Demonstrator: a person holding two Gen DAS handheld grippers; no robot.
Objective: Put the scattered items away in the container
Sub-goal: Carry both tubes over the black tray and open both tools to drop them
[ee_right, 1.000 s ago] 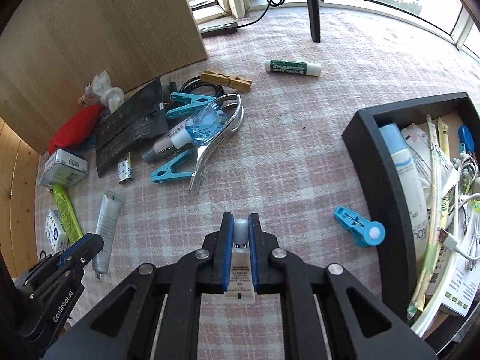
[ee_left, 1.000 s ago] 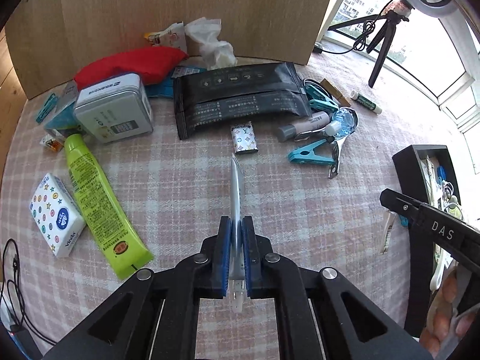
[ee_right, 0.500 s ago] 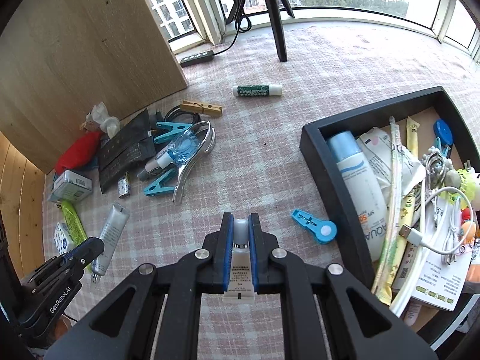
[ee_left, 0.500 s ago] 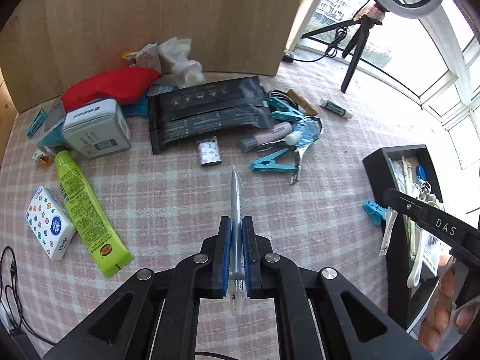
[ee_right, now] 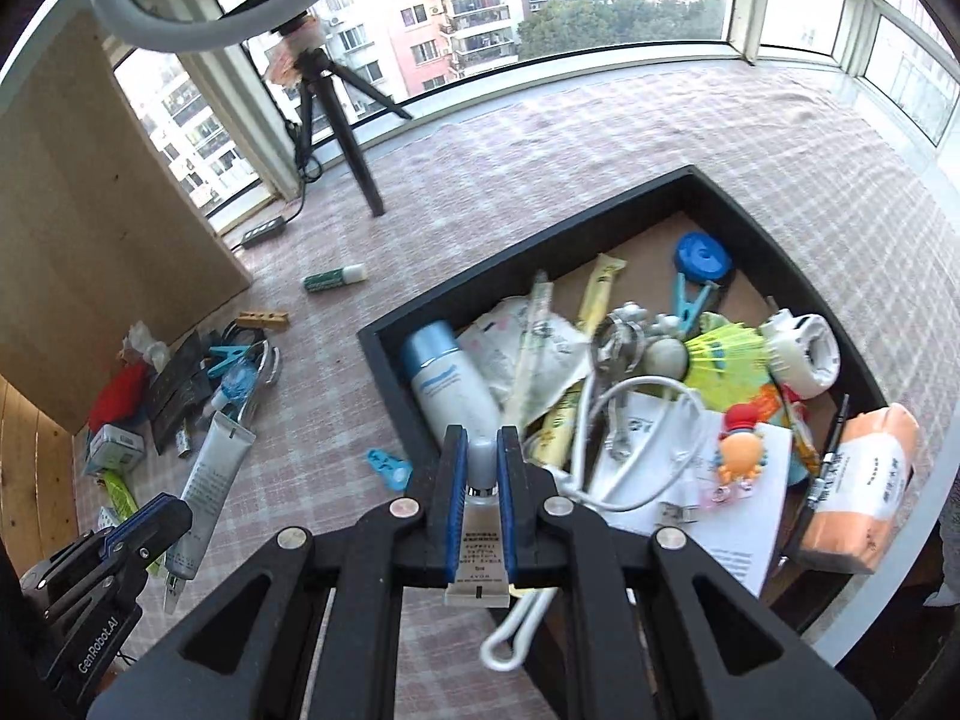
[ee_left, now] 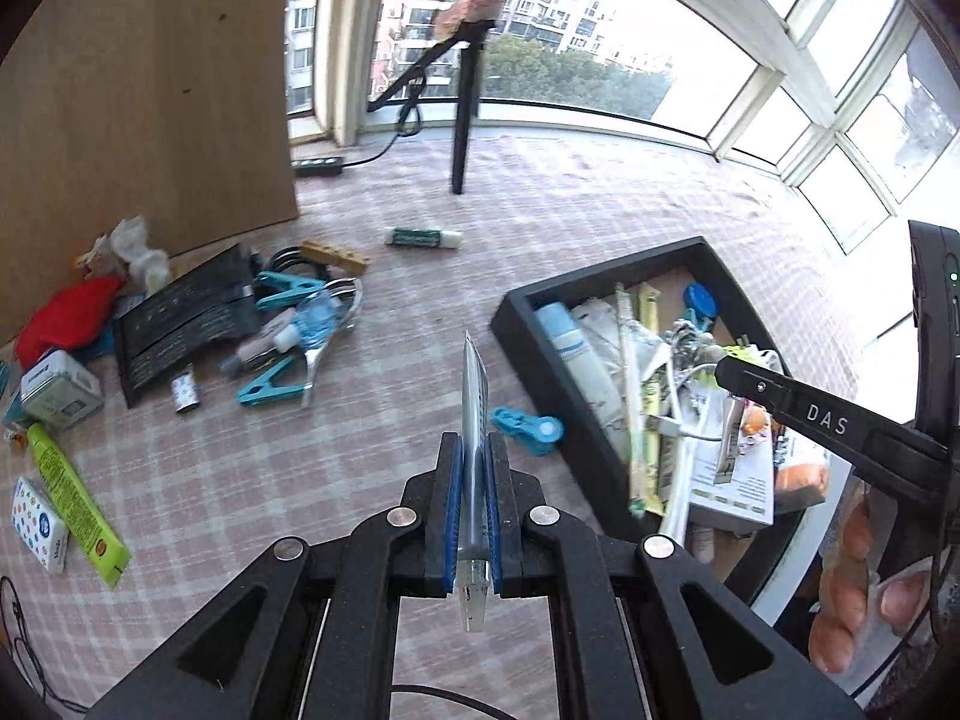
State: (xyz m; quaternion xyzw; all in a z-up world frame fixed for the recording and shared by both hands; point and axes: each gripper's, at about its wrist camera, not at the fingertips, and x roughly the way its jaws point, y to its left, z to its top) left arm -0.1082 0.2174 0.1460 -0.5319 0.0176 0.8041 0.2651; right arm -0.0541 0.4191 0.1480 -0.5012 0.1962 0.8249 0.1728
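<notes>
Moved: both my grippers now swing from the clutter toward the black tray (ee_right: 384, 354).
Left gripper (ee_left: 474, 504): clamps grey tube (ee_left: 474, 396).
Right gripper (ee_right: 480, 498): grips small white tube (ee_right: 478, 546), hovering at the tray's edge.
Meaning: drop comes next.

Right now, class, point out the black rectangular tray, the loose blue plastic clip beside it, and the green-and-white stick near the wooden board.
black rectangular tray (ee_right: 384, 348): right wrist view, left wall.
blue plastic clip (ee_left: 528, 429): left wrist view, body.
green-and-white stick (ee_left: 423, 237): left wrist view, middle.

A black tripod (ee_left: 461, 120) carrying a ring light (ee_right: 180, 30) is seen standing on the checked cloth (ee_left: 570, 192). A wooden board (ee_left: 150, 90) is propped upright beside a power strip (ee_left: 318, 165).
</notes>
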